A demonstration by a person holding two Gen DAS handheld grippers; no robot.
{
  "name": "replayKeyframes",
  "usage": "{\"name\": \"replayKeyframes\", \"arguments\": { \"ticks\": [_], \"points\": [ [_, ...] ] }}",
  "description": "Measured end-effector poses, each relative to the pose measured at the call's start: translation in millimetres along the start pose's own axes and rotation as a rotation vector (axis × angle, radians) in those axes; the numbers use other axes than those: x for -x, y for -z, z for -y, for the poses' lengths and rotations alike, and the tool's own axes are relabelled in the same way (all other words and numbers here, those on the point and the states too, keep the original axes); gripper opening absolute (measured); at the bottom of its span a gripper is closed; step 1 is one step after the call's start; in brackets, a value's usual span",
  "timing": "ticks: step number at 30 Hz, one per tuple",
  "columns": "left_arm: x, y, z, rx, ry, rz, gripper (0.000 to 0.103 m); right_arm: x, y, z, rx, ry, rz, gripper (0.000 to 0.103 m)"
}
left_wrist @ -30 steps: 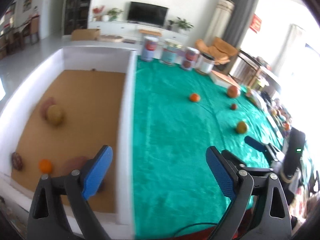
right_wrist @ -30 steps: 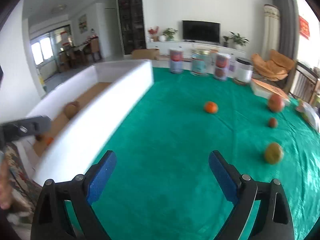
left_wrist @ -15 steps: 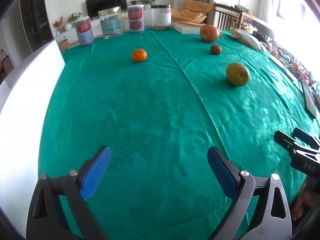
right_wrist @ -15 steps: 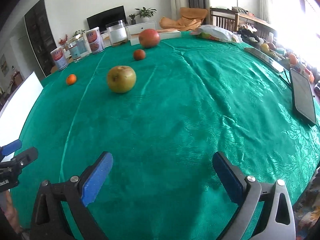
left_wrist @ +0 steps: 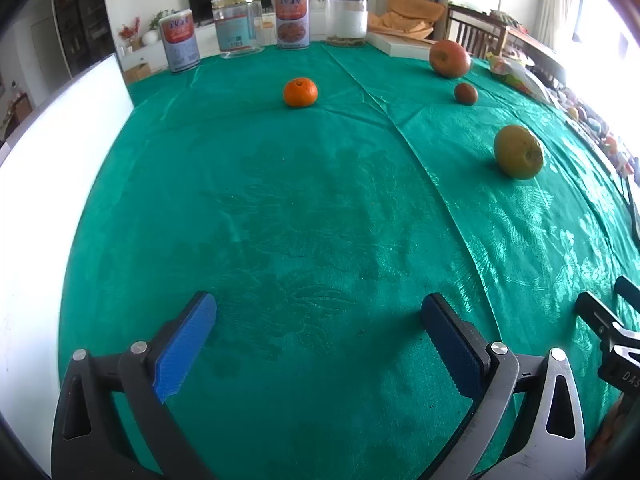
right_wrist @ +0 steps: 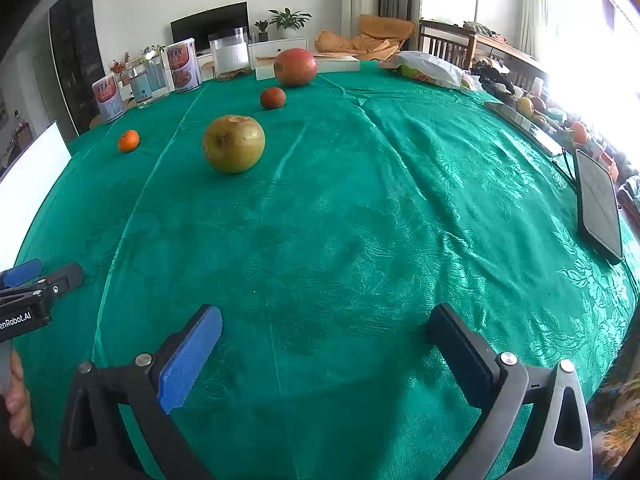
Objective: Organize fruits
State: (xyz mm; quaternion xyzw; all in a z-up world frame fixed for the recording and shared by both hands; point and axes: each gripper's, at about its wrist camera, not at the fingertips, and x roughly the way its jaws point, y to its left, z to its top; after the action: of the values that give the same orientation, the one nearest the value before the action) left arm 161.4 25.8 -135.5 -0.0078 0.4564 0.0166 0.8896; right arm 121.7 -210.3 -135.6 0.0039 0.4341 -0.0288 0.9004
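- Four loose fruits sit out on the green tablecloth [left_wrist: 304, 216]: a yellow-green pear-looking one [right_wrist: 233, 143], a small orange mandarin [left_wrist: 300, 92], a little dark reddish fruit [right_wrist: 273, 98] and a big red-orange one [right_wrist: 295, 67] furthest back. All well apart from each other, none touching, so each can be picked singly.
- The pear-ish fruit is the nearest to the right gripper [right_wrist: 320, 354], off to its left and ahead. Looks like the natural next grab for that side, but that's a guess.
- The mandarin sits closer to the left gripper [left_wrist: 316, 344], ahead and about centered in its view, so it seems the left side's obvious target.
- Both tongs are spread wide with nothing between the blue pads, hovering low over bare cloth. Makes sense if the person is lining up a reach.
- A white box wall [left_wrist: 44, 184] runs along the left edge of the table, probably where the fruit is meant to go. Its inside isn't visible from here.
- Along the far edge there's a row of tins and jars [left_wrist: 292, 20], not part of the job as far as anyone can tell.
- A dark tablet or phone [right_wrist: 599, 204] lies at the right edge of the table, worth not bumping.
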Motion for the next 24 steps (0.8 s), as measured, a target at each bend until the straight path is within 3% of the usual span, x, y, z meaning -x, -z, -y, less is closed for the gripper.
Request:
{"name": "replayKeyframes", "arguments": {
  "ticks": [24],
  "points": [
    [-0.3, 0.3, -0.2, 0.001, 0.000, 0.001, 0.103, 5.4, 2.8, 7.1, -0.053, 0.004, 0.030, 0.103]
  ]
}}
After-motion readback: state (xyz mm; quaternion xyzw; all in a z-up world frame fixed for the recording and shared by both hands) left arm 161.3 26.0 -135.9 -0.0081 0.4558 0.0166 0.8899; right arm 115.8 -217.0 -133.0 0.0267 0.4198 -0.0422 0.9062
